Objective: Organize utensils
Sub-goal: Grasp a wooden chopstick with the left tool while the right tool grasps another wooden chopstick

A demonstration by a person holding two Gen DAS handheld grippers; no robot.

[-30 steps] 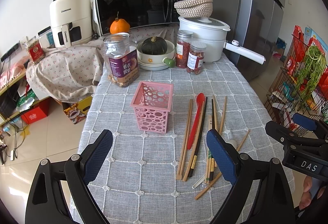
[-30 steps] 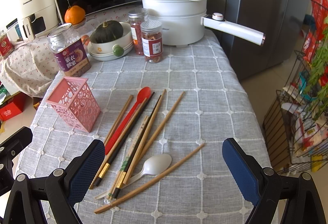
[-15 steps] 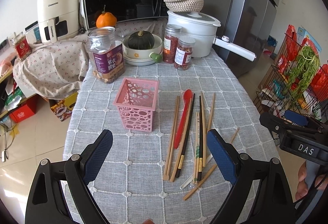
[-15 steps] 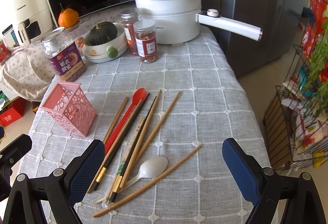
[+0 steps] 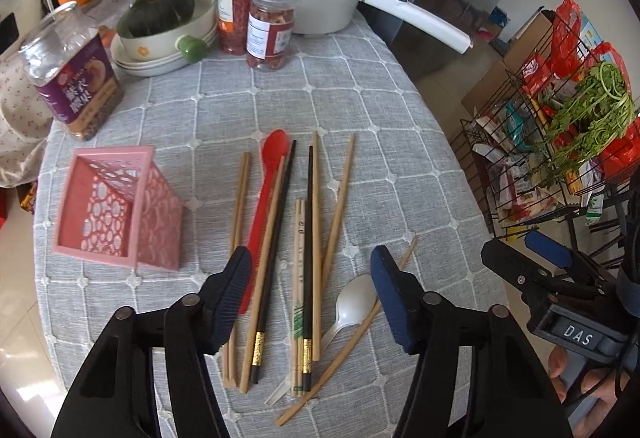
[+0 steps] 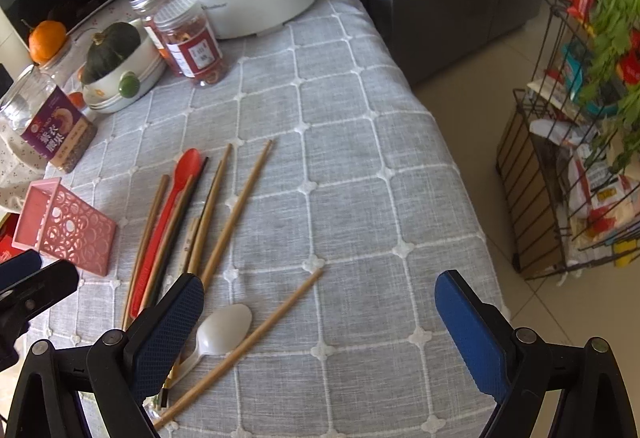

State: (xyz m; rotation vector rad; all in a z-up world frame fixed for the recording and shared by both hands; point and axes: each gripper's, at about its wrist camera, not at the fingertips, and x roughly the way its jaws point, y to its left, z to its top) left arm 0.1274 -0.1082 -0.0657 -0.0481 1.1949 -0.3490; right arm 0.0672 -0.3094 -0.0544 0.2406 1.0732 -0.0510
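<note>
Closing left claw (image 5: 312, 292) over slender wooden chopsticks (image 5: 316, 238)

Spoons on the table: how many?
2. A red spoon lies among the chopsticks right of the pink basket; a white spoon lies nearer the camera, beside the stray bamboo chopstick. Others could hide under the pile.

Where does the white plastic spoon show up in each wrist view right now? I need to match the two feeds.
Left wrist: white spoon, lower centre, just left of the left gripper's right-hand finger.
Right wrist: lower left, white spoon beside the right gripper's left-hand finger.
Shared landmark: the lone slanted chopstick touching the spoon's bowl.
</note>
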